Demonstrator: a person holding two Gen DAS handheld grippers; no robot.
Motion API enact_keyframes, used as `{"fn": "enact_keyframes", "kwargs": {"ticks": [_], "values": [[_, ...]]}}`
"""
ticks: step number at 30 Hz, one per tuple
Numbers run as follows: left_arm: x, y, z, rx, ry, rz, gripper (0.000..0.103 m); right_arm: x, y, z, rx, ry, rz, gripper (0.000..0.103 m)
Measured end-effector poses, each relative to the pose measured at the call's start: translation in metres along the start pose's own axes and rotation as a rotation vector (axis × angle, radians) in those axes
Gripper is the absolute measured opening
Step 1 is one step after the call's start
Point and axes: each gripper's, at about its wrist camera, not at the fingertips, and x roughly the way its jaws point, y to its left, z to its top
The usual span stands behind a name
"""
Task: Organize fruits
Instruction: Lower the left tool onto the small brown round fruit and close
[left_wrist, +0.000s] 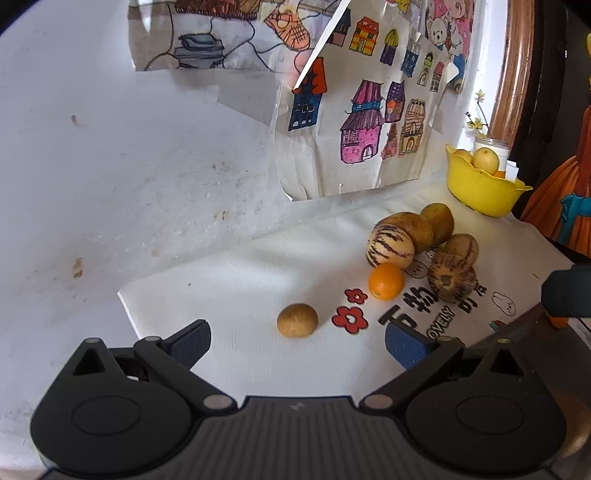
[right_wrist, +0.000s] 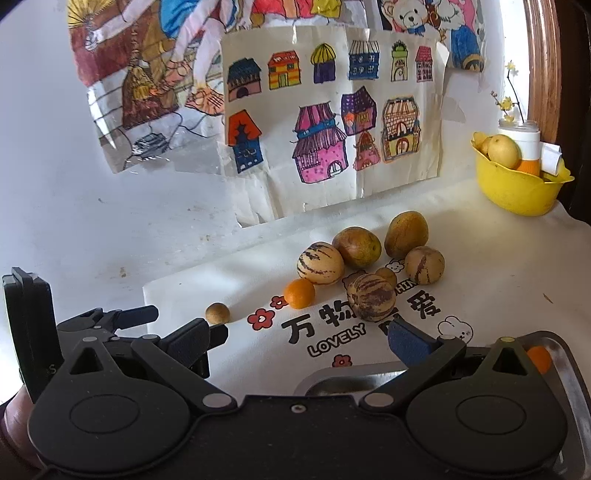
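My left gripper (left_wrist: 297, 345) is open and empty just in front of a small round brown fruit (left_wrist: 297, 320) on the white cloth (left_wrist: 240, 280). Beyond it lie a small orange (left_wrist: 386, 280) and a cluster of striped and brown-green fruits (left_wrist: 389, 245). My right gripper (right_wrist: 308, 341) is open and empty, above a metal tray (right_wrist: 354, 380) at the cloth's near edge. In the right wrist view I see the brown fruit (right_wrist: 217, 313), the orange (right_wrist: 299, 292), the striped fruits (right_wrist: 320, 263) and the left gripper (right_wrist: 177, 328) at lower left.
A yellow bowl (left_wrist: 480, 192) holding pale fruits stands at the far right by the wall, also in the right wrist view (right_wrist: 517, 192). An orange piece (right_wrist: 538, 359) lies in the tray. Drawings hang on the white wall (left_wrist: 110, 147) behind the cloth.
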Motion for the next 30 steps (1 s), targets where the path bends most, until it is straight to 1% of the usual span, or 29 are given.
{"fn": "enact_keyframes", "kwargs": {"ticks": [3, 9, 11, 15, 18, 20, 21, 23, 26, 30], "values": [[0.014, 0.0, 0.003, 0.003, 0.005, 0.008, 0.101, 0.01, -0.005, 0.003, 0.006, 0.008, -0.003, 0.102], [0.037, 0.002, 0.005, 0.007, 0.028, 0.014, 0.088, 0.031, -0.013, 0.009, 0.015, 0.028, -0.005, 0.102], [0.043, 0.003, 0.005, 0.005, 0.041, 0.011, 0.081, 0.037, -0.015, 0.01, 0.017, 0.033, -0.003, 0.102], [0.048, 0.002, 0.005, 0.018, 0.03, 0.016, 0.077, 0.047, -0.017, 0.013, 0.016, 0.039, -0.003, 0.103], [0.05, 0.002, 0.007, 0.023, 0.026, 0.015, 0.069, 0.053, -0.017, 0.016, 0.007, 0.042, -0.001, 0.103], [0.051, 0.001, 0.008, 0.031, 0.025, 0.017, 0.06, 0.058, -0.016, 0.017, -0.001, 0.043, -0.006, 0.103], [0.051, 0.0, 0.008, 0.034, 0.025, 0.015, 0.057, 0.06, -0.017, 0.018, -0.003, 0.045, -0.009, 0.103], [0.05, 0.0, 0.008, 0.039, 0.024, 0.008, 0.049, 0.065, -0.018, 0.019, -0.005, 0.05, -0.018, 0.103], [0.049, -0.002, 0.006, 0.05, 0.022, 0.004, 0.045, 0.073, -0.022, 0.019, -0.002, 0.06, -0.031, 0.103], [0.048, -0.003, 0.004, 0.064, 0.017, 0.009, 0.045, 0.079, -0.025, 0.018, 0.0, 0.072, -0.037, 0.102]]}}
